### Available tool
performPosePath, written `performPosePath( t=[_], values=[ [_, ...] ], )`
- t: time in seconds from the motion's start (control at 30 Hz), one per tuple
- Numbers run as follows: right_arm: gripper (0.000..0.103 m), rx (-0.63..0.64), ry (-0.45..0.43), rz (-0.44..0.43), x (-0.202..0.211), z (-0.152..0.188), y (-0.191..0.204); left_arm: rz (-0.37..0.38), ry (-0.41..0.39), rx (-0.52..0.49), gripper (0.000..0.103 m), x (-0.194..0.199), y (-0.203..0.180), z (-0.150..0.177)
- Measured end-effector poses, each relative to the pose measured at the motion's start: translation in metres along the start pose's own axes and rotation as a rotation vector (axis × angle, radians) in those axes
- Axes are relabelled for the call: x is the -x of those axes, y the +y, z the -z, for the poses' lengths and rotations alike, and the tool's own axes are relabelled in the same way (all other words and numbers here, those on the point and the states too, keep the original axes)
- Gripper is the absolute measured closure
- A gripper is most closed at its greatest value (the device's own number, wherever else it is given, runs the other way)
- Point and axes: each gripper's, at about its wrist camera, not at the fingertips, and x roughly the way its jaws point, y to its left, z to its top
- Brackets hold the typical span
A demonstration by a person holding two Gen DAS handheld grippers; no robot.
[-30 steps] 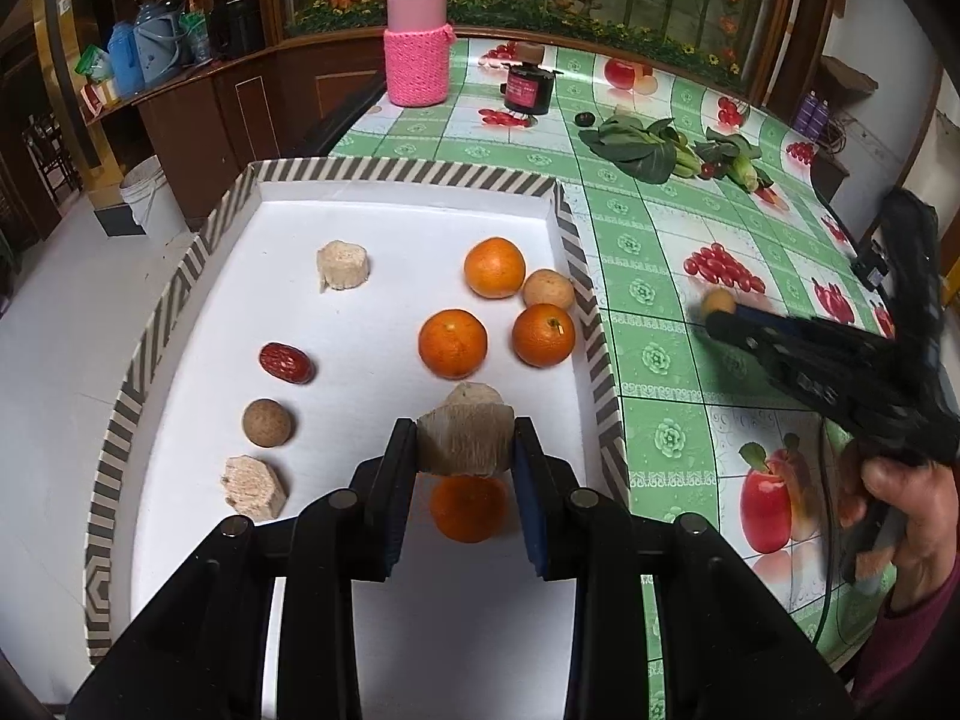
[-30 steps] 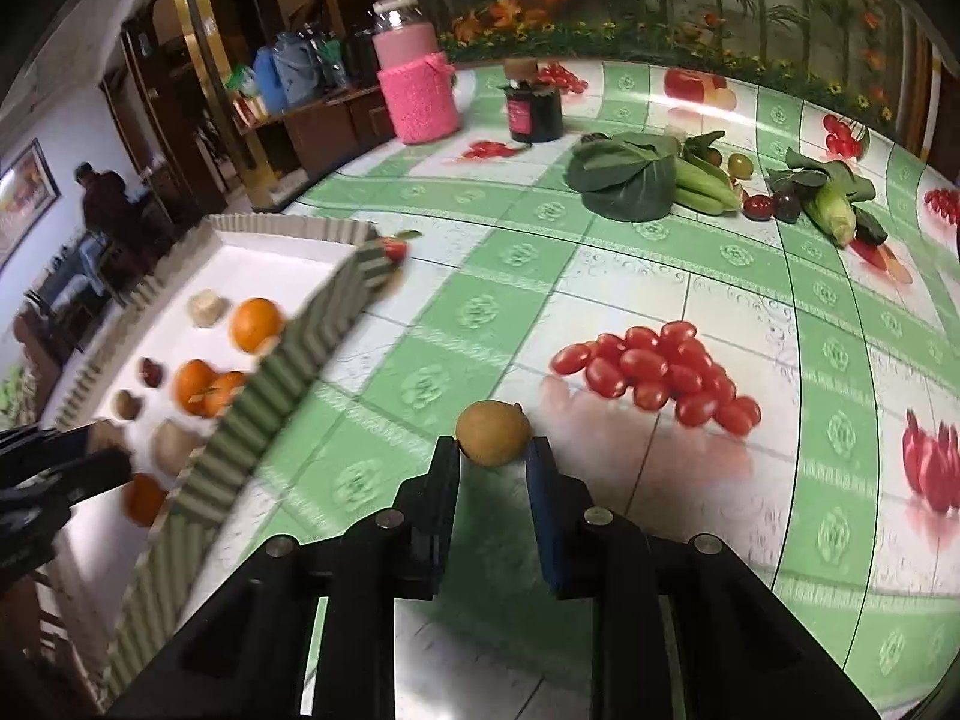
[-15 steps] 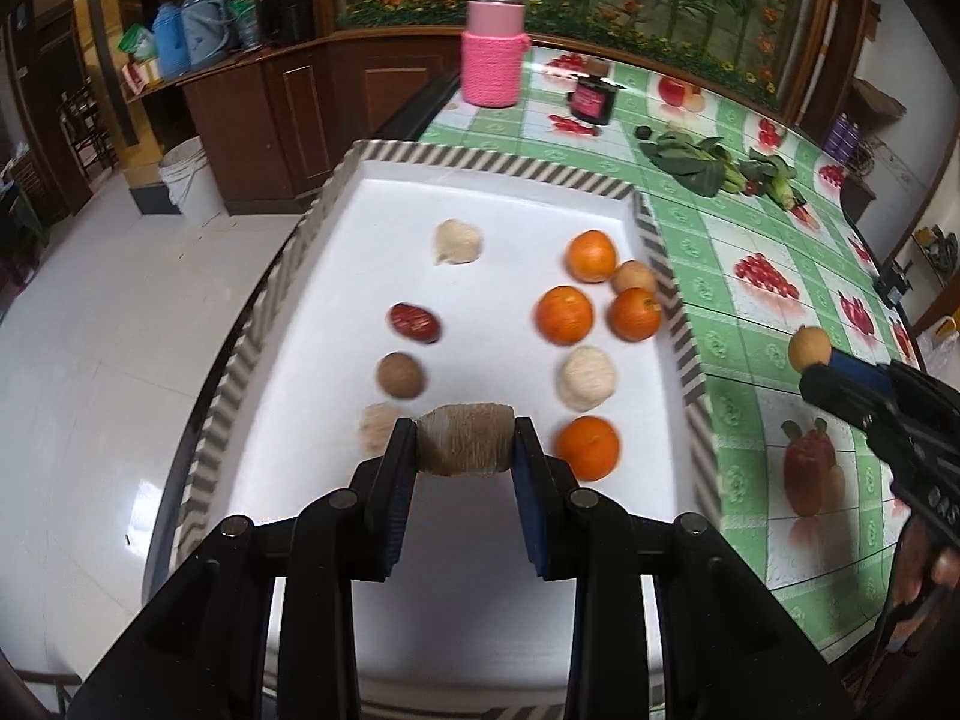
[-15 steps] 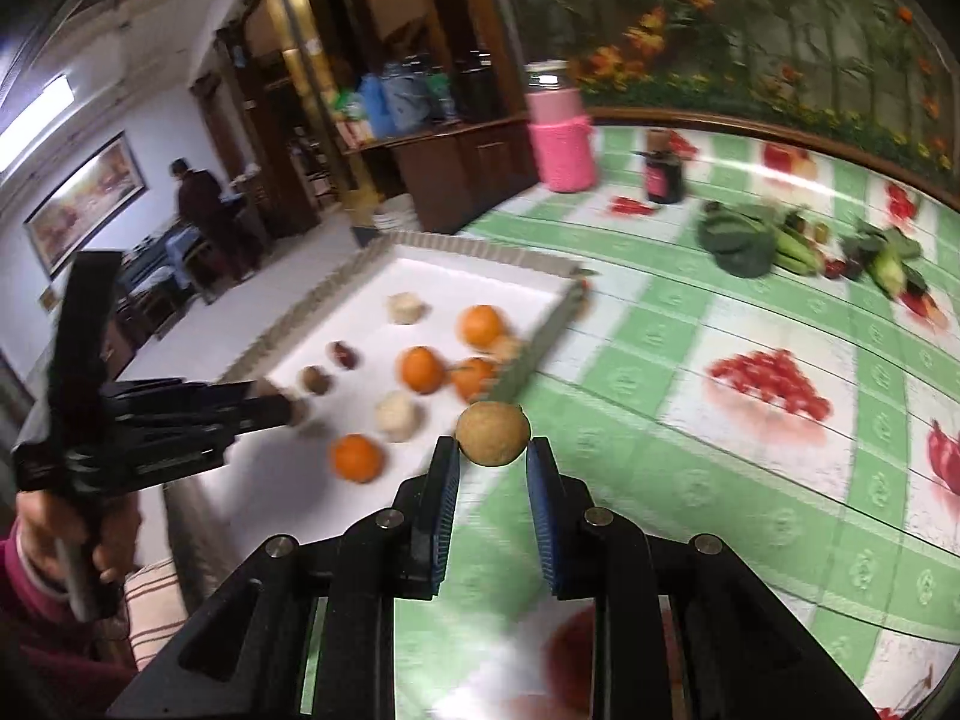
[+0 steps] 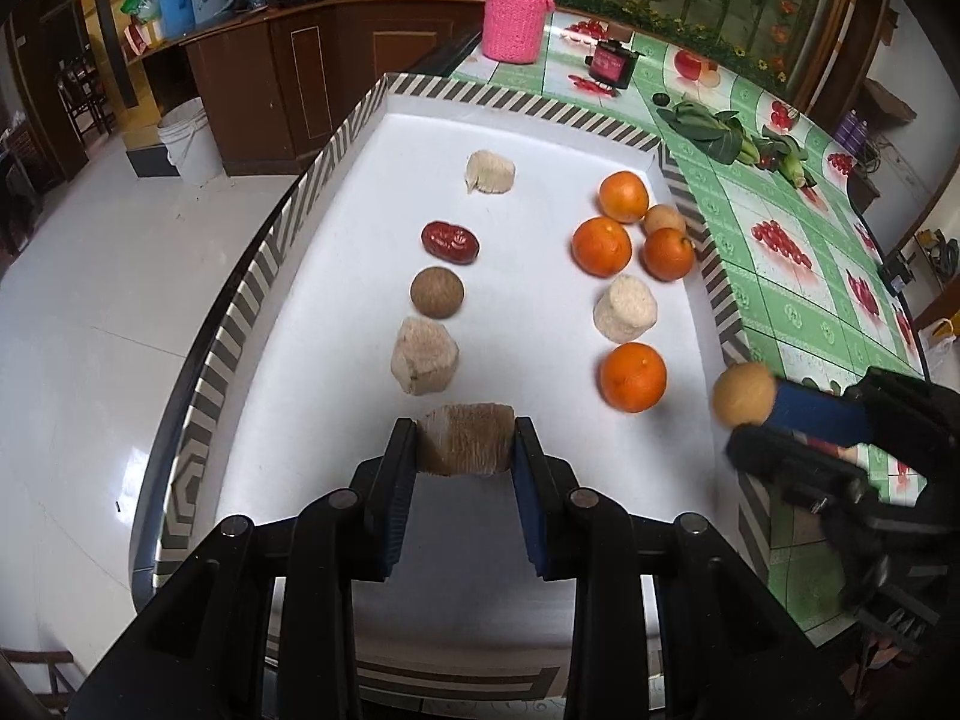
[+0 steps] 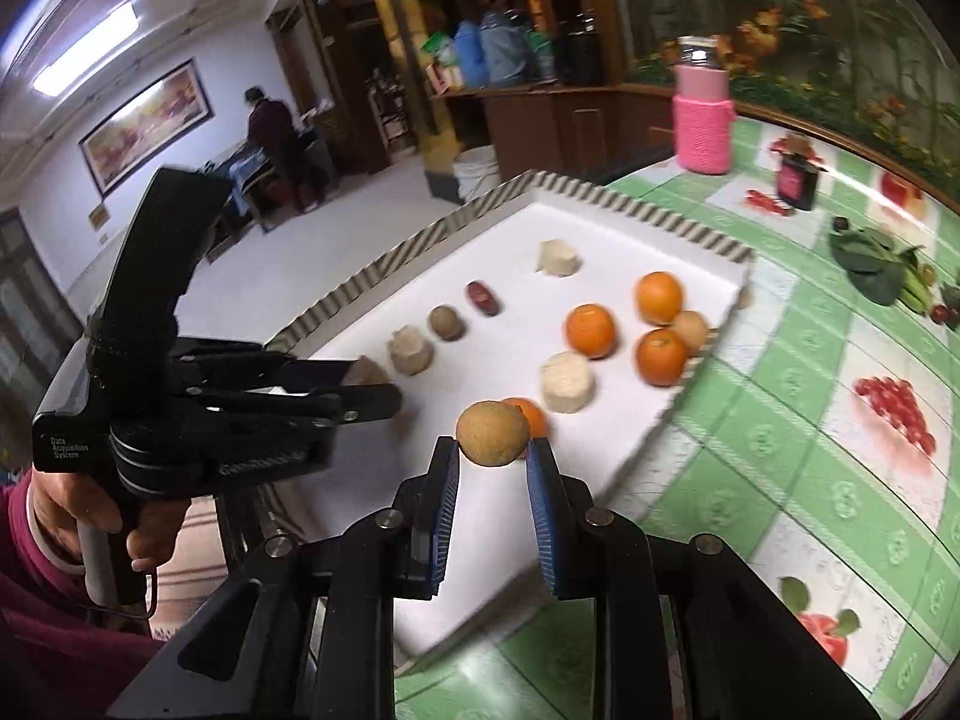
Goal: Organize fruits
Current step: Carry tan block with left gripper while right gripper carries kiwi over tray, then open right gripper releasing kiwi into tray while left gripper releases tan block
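Most fruit already lined up in the tray [image 5: 690, 192]. Left gripper [image 5: 465, 441] clamped on a fibrous chunk [image 5: 465, 435] above the near edge. Right gripper [image 6: 493, 459] clamped on a tan ball [image 6: 492, 432], not yet placed.

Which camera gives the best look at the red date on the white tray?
The left wrist view. There the red date lies sharp and unobstructed on the white tray, above the brown round fruit, its glossy wrinkled skin visible. The right wrist view shows it only small, blurred and farther off.
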Motion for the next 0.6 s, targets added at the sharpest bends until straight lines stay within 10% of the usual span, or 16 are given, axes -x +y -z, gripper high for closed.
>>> performPosePath(
  t=[0.6],
  values=[
    [0.073,0.071,0.104,0.036,-0.028,0.010,0.012,-0.033,-0.021,0.006,0.073,-0.010,0.003,0.001]
  ],
)
